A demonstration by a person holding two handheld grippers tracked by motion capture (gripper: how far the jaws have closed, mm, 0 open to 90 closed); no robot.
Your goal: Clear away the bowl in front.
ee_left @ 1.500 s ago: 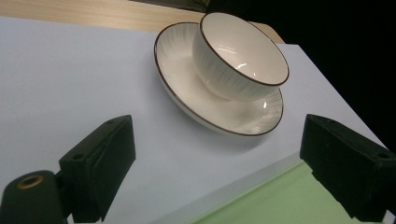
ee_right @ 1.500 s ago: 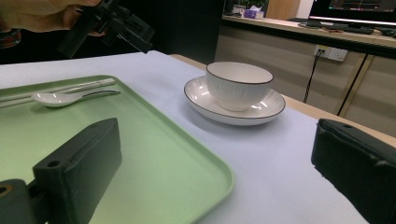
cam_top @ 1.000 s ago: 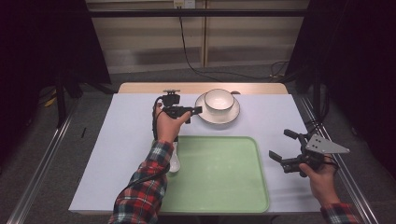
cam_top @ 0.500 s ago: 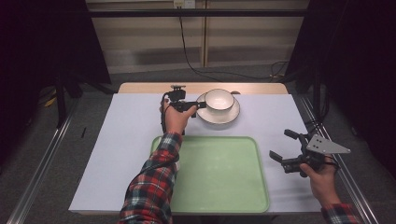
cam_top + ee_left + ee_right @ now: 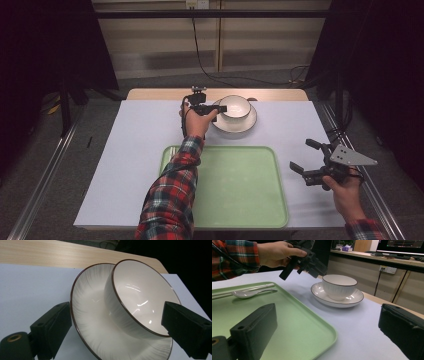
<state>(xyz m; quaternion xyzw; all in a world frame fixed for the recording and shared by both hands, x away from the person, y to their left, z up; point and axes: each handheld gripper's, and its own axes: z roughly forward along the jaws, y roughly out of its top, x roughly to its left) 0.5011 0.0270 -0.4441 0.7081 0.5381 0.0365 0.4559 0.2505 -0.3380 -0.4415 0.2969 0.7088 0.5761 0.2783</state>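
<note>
Pale lavender sheeting covers the table, with a green tray at lower centre of the high view. I note 1 white bowl seated in 1 white plate at upper centre, beyond the tray. My left gripper hovers at the bowl's left side, jaws spread wide and gripping nothing; in the left gripper view the bowl and plate lie between them, untouched. My right gripper waits at lower right, jaws apart and empty. A spoon and chopsticks lie on the tray's far-left edge in the right gripper view. Assessment: glazed ceramic, rigid, slippery, breakable, moderately heavy. Best hold is across the bowl's rim wall, 1 jaw inside and 1 outside.
</note>
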